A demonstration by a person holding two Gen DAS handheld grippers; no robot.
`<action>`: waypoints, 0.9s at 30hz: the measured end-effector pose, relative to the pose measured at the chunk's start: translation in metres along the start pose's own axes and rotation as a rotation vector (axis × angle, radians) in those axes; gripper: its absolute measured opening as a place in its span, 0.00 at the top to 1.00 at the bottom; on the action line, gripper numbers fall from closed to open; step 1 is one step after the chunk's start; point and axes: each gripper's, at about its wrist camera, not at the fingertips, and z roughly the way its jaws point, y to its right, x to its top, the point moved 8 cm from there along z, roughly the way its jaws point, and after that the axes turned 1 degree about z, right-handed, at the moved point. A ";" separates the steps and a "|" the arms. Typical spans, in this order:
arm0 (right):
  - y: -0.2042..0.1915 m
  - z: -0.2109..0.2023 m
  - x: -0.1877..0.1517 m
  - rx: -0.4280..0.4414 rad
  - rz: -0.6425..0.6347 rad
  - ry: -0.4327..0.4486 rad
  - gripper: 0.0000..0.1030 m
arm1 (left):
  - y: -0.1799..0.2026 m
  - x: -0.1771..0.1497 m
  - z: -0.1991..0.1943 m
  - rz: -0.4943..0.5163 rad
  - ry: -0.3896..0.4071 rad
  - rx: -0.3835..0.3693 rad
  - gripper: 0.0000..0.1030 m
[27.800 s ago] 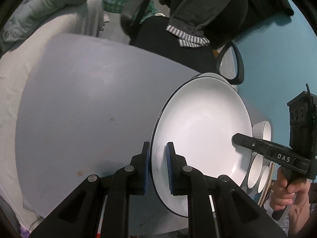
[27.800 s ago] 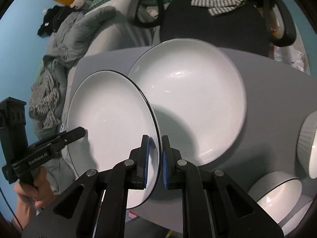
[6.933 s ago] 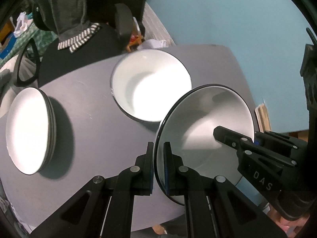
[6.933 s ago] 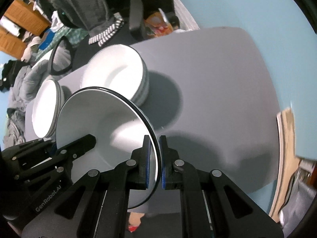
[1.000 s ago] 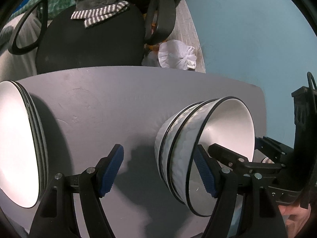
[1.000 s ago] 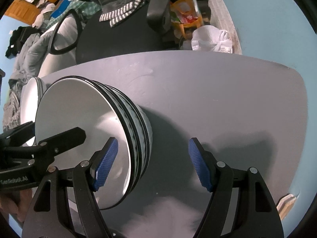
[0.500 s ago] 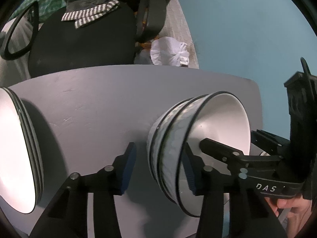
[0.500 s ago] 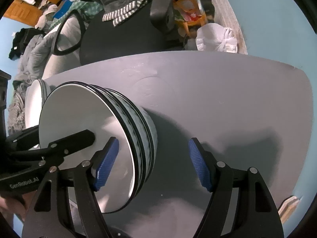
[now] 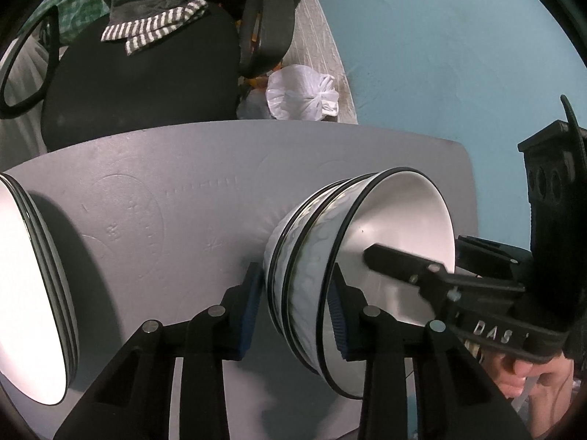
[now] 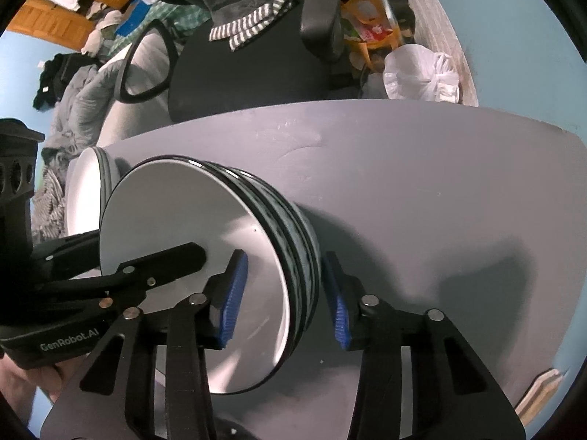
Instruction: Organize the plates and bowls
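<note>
Three nested white bowls with black rims sit on the grey table, to the right of a stack of white plates. My left gripper straddles the stack's near-left wall, one pad outside and one inside the top bowl. Its jaws are closing and the pads lie against the wall. My right gripper straddles the opposite wall of the bowls. It is closing too, with a thin gap showing at its outer pad. The plates stand behind the bowls in the right wrist view.
A black office chair draped with grey clothing stands past the table's far edge, and a white plastic bag lies on the floor by the blue wall. A person's hand holds the right gripper's handle. Bare table surface stretches right of the bowls.
Both pairs of jaws have narrowed around the bowl stack's walls, the left first and the right in the last half second. Neither hand has shifted noticeably, and the bowls rest in the same spot.
</note>
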 end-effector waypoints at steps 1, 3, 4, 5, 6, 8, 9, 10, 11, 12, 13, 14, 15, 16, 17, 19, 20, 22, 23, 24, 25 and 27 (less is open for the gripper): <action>0.002 -0.001 0.000 0.002 0.008 0.004 0.70 | 0.000 0.000 0.000 0.004 0.001 0.004 0.68; 0.007 -0.004 0.001 0.013 0.031 0.009 0.77 | 0.001 0.000 -0.001 0.015 0.002 0.012 0.71; 0.009 -0.005 0.001 0.022 0.040 0.009 0.78 | 0.001 0.000 -0.002 0.027 0.005 0.021 0.71; 0.010 -0.005 0.001 0.035 0.048 0.007 0.79 | 0.002 0.000 -0.002 0.030 0.007 0.028 0.72; 0.010 -0.005 0.000 0.041 0.050 0.008 0.79 | 0.002 0.000 -0.002 0.026 0.012 0.037 0.73; 0.009 -0.006 0.000 0.032 0.042 0.013 0.78 | 0.001 -0.001 -0.003 0.016 0.020 0.046 0.73; 0.008 -0.006 0.000 0.023 0.039 0.014 0.78 | 0.001 -0.001 -0.004 0.015 0.025 0.050 0.75; 0.007 -0.006 0.000 0.014 0.034 0.014 0.78 | 0.000 -0.001 -0.005 0.015 0.027 0.051 0.75; 0.006 -0.006 0.000 0.004 0.035 0.013 0.78 | -0.001 -0.002 -0.006 0.014 0.028 0.054 0.78; 0.006 -0.007 0.000 -0.001 0.040 0.012 0.78 | -0.002 -0.003 -0.006 0.010 0.023 0.057 0.79; 0.006 -0.007 0.000 -0.003 0.042 0.012 0.79 | -0.003 -0.004 -0.007 0.008 0.020 0.061 0.79; 0.006 -0.007 0.000 0.003 0.046 0.010 0.79 | -0.004 -0.005 -0.008 0.010 0.020 0.064 0.79; 0.006 -0.006 -0.002 0.014 0.055 0.003 0.79 | -0.005 -0.007 -0.008 0.012 0.020 0.063 0.79; 0.005 -0.005 -0.003 0.021 0.061 -0.001 0.79 | -0.006 -0.009 -0.009 0.008 0.016 0.062 0.79; 0.004 -0.005 -0.005 0.021 0.061 -0.002 0.79 | -0.008 -0.012 -0.009 0.004 0.013 0.066 0.80; -0.001 -0.003 -0.010 0.014 0.053 -0.007 0.79 | -0.011 -0.017 -0.011 0.001 0.013 0.076 0.80; -0.004 -0.002 -0.012 0.014 0.052 -0.009 0.79 | -0.013 -0.020 -0.012 -0.001 0.013 0.078 0.80; -0.008 -0.001 -0.014 0.016 0.049 -0.014 0.79 | -0.018 -0.027 -0.014 -0.006 0.004 0.082 0.80; -0.010 0.001 -0.015 0.019 0.047 -0.017 0.79 | -0.020 -0.029 -0.015 -0.014 -0.001 0.082 0.80; -0.013 0.002 -0.016 0.022 0.043 -0.021 0.79 | -0.023 -0.032 -0.016 -0.020 -0.008 0.080 0.80; -0.016 0.003 -0.017 0.024 0.037 -0.024 0.79 | -0.025 -0.035 -0.017 -0.027 -0.012 0.083 0.80; -0.022 0.007 -0.021 0.028 0.029 -0.032 0.79 | -0.029 -0.040 -0.020 -0.034 -0.018 0.094 0.80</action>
